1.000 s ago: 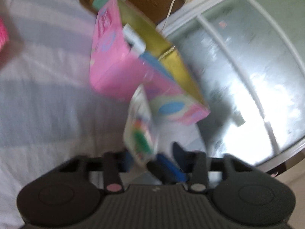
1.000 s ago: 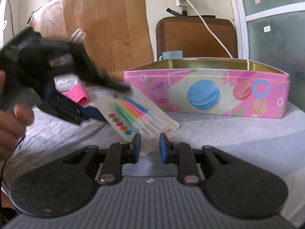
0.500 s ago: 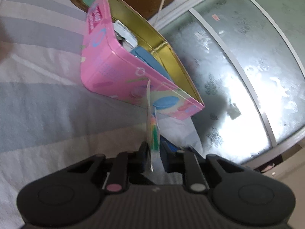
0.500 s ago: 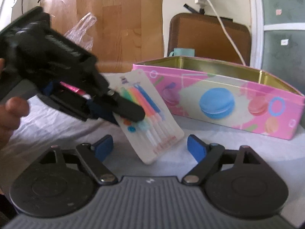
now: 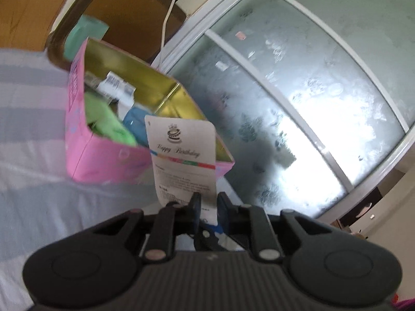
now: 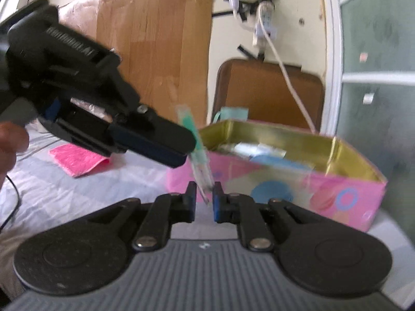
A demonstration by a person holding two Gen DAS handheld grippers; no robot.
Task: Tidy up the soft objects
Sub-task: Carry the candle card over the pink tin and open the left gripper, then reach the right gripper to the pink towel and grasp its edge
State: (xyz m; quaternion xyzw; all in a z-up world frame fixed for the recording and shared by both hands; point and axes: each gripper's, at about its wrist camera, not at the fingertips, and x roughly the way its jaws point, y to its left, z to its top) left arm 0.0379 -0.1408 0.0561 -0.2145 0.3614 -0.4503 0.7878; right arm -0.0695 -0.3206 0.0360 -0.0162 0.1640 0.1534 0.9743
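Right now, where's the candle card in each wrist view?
Left wrist: candle card centre frame, printed back facing the camera, lower edge between the left tongs, in front of the pink tin.
Right wrist: candle card edge-on at centre, held by the left tongs, its lower end between the right tongs.
Shared landmark: the pink tin.
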